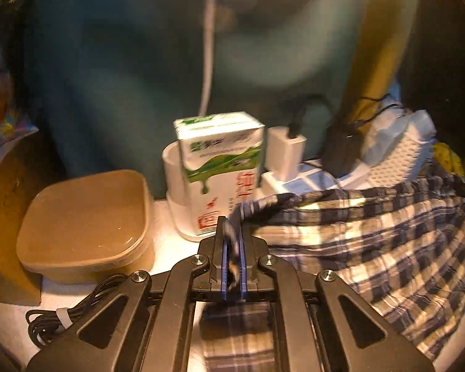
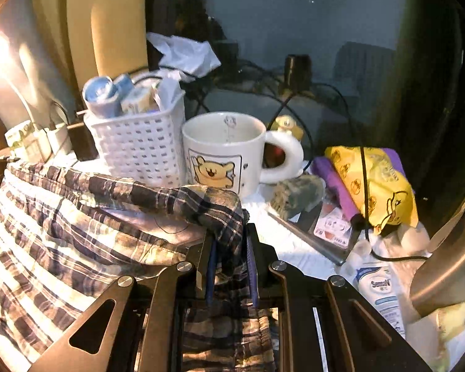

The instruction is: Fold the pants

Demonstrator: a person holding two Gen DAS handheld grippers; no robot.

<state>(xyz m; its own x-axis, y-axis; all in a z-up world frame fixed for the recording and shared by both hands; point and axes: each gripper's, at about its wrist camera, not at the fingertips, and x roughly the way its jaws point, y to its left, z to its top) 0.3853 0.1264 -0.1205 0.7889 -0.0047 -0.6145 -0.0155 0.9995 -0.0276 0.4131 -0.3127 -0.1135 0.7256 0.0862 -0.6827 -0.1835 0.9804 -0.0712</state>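
While both tongs clamp the pants, left tongs pinch an edge near the carton; right tongs grip bunched cloth before the mug.

Milk carton and brown tub block the left; mug and basket crowd the right.

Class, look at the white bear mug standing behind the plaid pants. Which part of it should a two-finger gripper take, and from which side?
Take the mug by its looped handle, coming from the right. The handle juts out that way, while the white basket crowds its left and the plaid pants lie in front.
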